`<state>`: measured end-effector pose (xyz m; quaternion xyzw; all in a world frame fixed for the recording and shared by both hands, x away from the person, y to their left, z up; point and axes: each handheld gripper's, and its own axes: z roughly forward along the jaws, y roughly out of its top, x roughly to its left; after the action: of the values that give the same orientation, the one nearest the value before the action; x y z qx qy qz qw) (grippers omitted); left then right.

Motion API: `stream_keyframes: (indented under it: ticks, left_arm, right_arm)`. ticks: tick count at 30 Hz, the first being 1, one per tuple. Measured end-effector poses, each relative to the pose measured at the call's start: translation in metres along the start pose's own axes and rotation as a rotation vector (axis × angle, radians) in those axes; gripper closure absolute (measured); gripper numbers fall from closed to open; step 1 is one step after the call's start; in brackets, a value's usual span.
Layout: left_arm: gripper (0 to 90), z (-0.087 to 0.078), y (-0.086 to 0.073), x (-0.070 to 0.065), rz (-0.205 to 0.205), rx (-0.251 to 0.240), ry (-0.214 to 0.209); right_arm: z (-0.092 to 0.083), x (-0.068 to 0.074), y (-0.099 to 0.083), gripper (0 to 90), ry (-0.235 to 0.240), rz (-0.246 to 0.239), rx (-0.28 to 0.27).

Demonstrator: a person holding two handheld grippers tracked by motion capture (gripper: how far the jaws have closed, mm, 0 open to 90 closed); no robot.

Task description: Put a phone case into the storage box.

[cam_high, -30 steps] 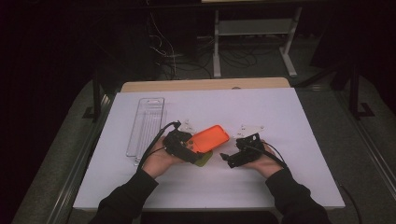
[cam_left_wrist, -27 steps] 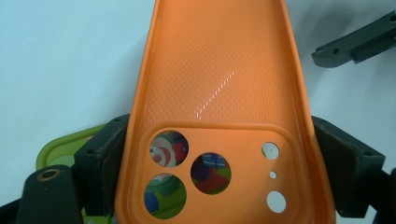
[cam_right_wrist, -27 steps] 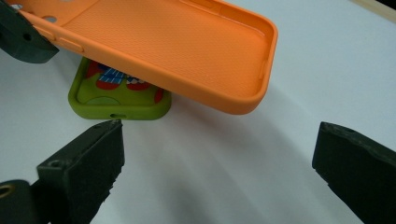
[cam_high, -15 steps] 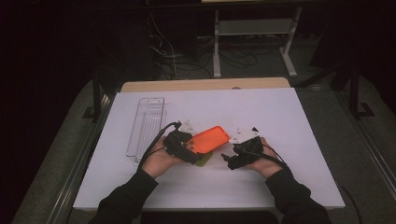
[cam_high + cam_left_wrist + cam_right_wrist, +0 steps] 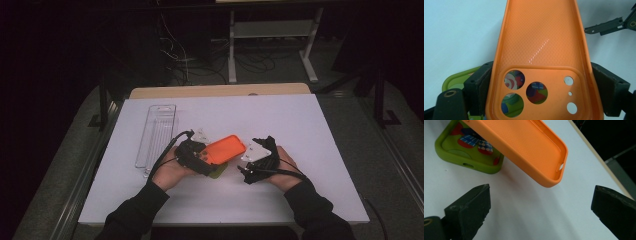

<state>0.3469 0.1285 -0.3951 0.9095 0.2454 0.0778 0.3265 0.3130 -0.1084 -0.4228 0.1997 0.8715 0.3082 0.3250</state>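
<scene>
Left gripper view has the left gripper (image 5: 539,100) clamped across the camera end of the orange phone case (image 5: 541,50), lifted above the green case (image 5: 469,152). Beyond the orange case's free end, the right gripper (image 5: 541,212) gapes empty; next, probably, closing on that end.

Two phone cases are showing: one orange case (image 5: 226,149) and one green case (image 5: 466,152) with a cartoon print, lying beneath it. One clear plastic tray (image 5: 156,134) is sitting at the left of the one white tabletop (image 5: 300,125). Two tongs are showing, the left tongs (image 5: 200,157) and the right tongs (image 5: 252,162), each carried by one hand, making two hands.
</scene>
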Motion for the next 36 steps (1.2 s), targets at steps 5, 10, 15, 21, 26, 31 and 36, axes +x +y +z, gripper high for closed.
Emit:
stream_keyframes:
  ticks: [5,10,15,21,26,31,36]
  left_arm:
    - [15.8,0.001,0.000,0.000,0.012,-0.002,-0.001]
    - [15.8,0.000,0.000,-0.001,0.007,0.002,-0.005]
    - [15.9,0.002,0.000,-0.003,-0.018,-0.022,-0.004]
    - [15.9,0.002,0.000,-0.003,-0.027,-0.025,-0.004]
    - [15.9,0.002,0.000,-0.004,-0.045,-0.027,-0.009]
    - [15.8,0.001,0.000,-0.002,-0.010,-0.004,-0.004]
    - [15.9,0.000,0.001,-0.002,-0.012,-0.002,-0.007]
  right_arm:
    - [-0.001,0.005,0.001,2.0,-0.040,-0.064,0.001]
    - [0.000,0.008,0.001,2.0,-0.068,-0.128,-0.003]
    - [0.000,0.010,0.000,2.0,-0.120,-0.219,-0.005]
    - [0.000,0.015,0.001,2.0,-0.171,-0.297,-0.020]
    - [0.000,0.018,0.000,2.1,-0.224,-0.422,-0.019]
    - [-0.001,0.022,0.002,2.1,-0.260,-0.489,-0.026]
    - [0.001,0.026,0.001,2.1,-0.314,-0.570,-0.038]
